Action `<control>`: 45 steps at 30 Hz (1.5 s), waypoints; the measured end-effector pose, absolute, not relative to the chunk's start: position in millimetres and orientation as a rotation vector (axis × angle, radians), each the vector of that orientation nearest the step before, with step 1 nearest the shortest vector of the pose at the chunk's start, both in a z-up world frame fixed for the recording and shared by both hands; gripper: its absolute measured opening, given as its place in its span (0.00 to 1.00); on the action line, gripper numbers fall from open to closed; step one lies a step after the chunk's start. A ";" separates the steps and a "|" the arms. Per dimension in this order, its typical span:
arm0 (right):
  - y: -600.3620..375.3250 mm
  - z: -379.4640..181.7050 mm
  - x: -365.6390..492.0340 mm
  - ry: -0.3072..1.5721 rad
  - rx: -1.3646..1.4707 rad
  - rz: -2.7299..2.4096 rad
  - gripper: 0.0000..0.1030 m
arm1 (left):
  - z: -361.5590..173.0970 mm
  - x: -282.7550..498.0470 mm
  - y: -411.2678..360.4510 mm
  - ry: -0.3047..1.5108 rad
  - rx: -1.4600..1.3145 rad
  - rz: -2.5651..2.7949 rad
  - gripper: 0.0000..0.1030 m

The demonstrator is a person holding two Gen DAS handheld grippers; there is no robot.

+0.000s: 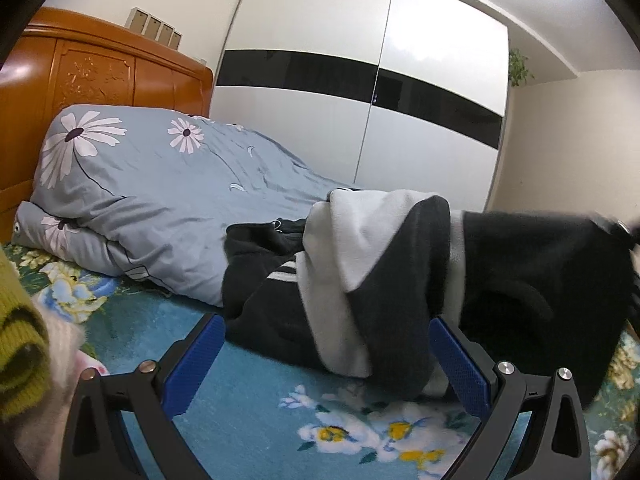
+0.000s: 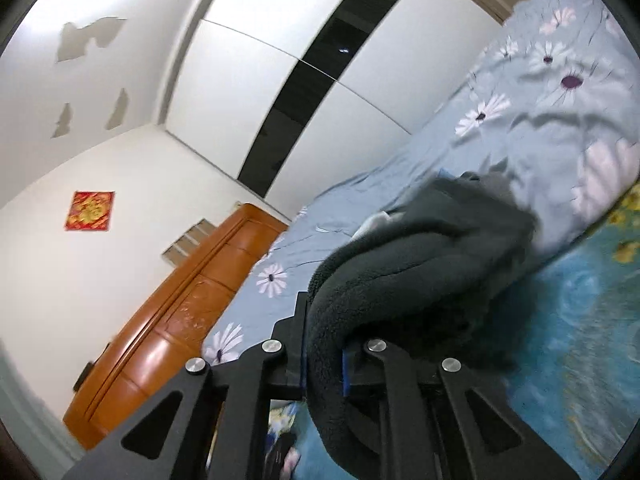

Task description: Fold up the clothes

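Far to the left of the left gripper's (image 1: 326,356) jaws, at the edge of the left wrist view, a green knit garment (image 1: 18,344) lies on a pale fluffy one (image 1: 52,344). Ahead and to the left of the jaws sits the bunched blue floral duvet (image 1: 152,184), with the carved wooden headboard (image 1: 92,76) behind it and the white wardrobe (image 1: 360,80) beyond. The jaws stand wide apart with nothing clamped; the black and grey fleece garment (image 1: 400,272) lies on the blue flowered bedspread (image 1: 256,400) between and just ahead of the blue pads (image 1: 192,360), its folded edge near the right-hand pad (whether it touches is hard to tell). It stretches away to the right of the jaws, lifted off the bed there. In the right wrist view, which is tilted, the right gripper (image 2: 326,360) has its jaws closed tight on a thick fold of that dark fleece (image 2: 420,264), the cloth bulging over and around the fingers and running forward towards the duvet (image 2: 560,120). The headboard (image 2: 168,320) lies to the left of these jaws.
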State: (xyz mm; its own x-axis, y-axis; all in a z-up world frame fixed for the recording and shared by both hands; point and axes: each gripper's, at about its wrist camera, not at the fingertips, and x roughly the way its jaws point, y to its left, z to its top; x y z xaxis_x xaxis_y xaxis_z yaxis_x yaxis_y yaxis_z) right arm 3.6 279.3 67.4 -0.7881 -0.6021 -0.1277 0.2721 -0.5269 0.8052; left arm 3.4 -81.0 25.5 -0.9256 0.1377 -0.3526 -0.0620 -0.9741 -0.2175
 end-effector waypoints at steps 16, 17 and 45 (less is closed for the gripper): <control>366.2 71.5 243.6 -1.148 0.529 -2.484 0.11 | 46.3 69.5 -40.2 -0.200 -0.623 2.730 1.00; 376.3 71.2 257.1 -1.153 0.527 -2.519 0.11 | 40.2 72.9 -34.6 -0.184 -0.659 2.707 1.00; 344.0 71.7 321.6 -0.613 0.946 -2.906 0.25 | -13.6 53.3 39.4 -0.303 -1.000 2.234 0.55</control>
